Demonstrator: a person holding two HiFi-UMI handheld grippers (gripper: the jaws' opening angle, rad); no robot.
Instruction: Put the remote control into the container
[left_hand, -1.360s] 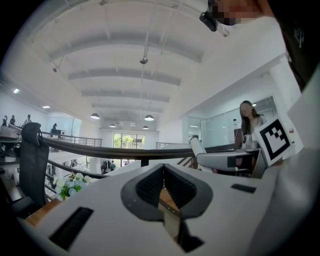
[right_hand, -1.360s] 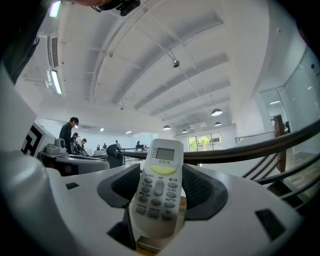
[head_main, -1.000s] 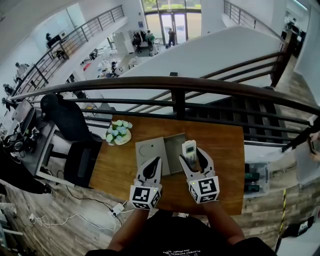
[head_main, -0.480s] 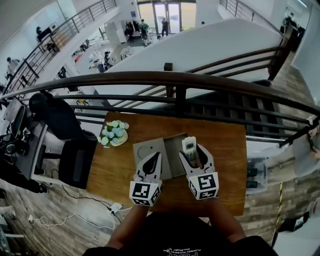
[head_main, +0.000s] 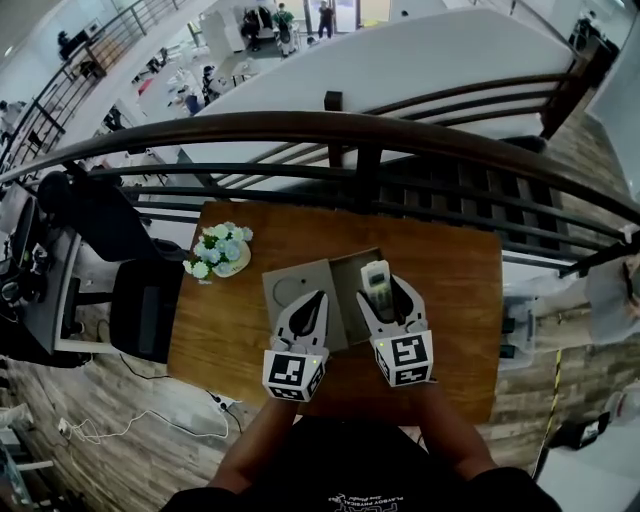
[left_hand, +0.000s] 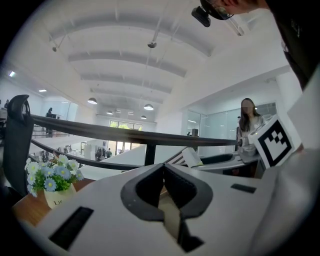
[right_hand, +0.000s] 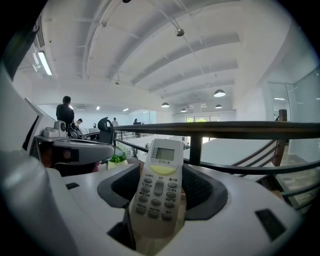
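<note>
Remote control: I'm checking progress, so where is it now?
In the head view, right of centre, the remote control is clamped in the right gripper jaws over the open container, with the lid to its left.

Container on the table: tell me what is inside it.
The container shows only bare grey in its visible left part. In the head view, the right tool, shut on the remote control, covers the rest.

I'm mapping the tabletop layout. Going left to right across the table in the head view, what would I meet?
flower pot → flat grey lid → remote control, held in the right gripper
</note>
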